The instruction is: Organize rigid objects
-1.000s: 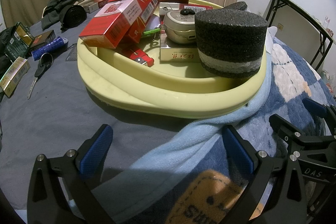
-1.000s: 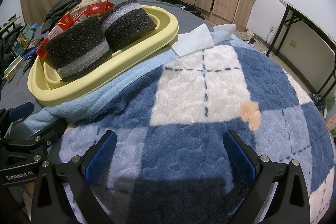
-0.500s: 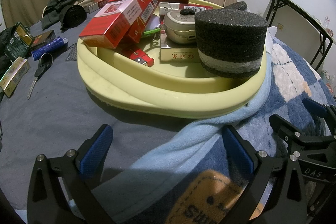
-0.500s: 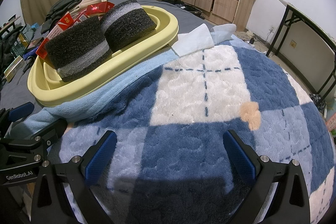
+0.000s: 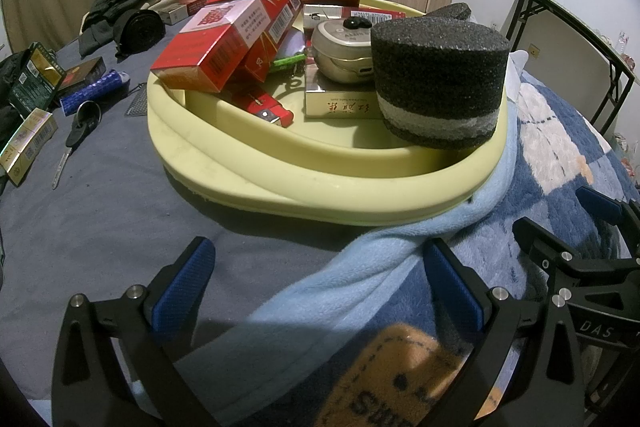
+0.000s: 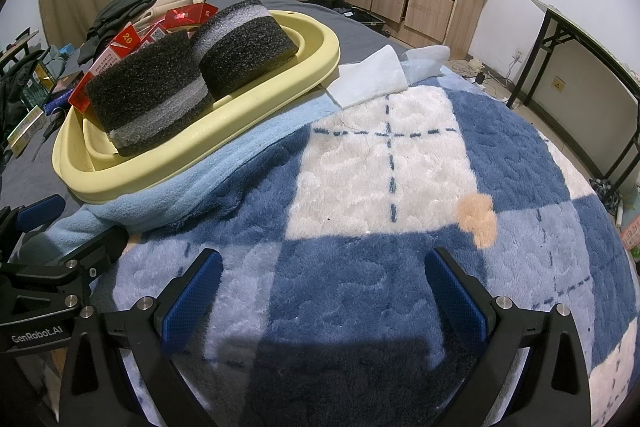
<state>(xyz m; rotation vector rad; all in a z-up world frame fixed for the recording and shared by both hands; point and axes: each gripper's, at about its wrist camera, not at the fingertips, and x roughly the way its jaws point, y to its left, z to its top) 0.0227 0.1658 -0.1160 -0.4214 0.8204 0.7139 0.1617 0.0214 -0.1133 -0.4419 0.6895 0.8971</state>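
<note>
- We held the left gripper point(image 5: 320, 279) low over the bed point(image 5: 100, 211), pointing at the near rim of the yellow tray point(image 5: 320, 203); its jaws stood wide open with nothing between them.
- We held the right gripper point(image 6: 322, 287) low and level over the plaid blanket point(image 6: 400, 167), jaws likewise wide open and empty, well short of the tray.
- The two grippers sat side by side, each showing at the edge of the other's view.
- The tray rested partly on the blanket's light blue edge and held red boxes point(image 5: 212, 47), a round tin point(image 5: 344, 51) on a flat box point(image 5: 340, 105), and two foam blocks point(image 6: 148, 91).
- The nearer block leaned on the tray's rim; the other lay just behind, touching it.
- Scissors point(image 5: 76, 135), a blue handle point(image 5: 92, 91) and more boxes point(image 5: 28, 143) lay on the bed left of the tray, apart from it.
</note>
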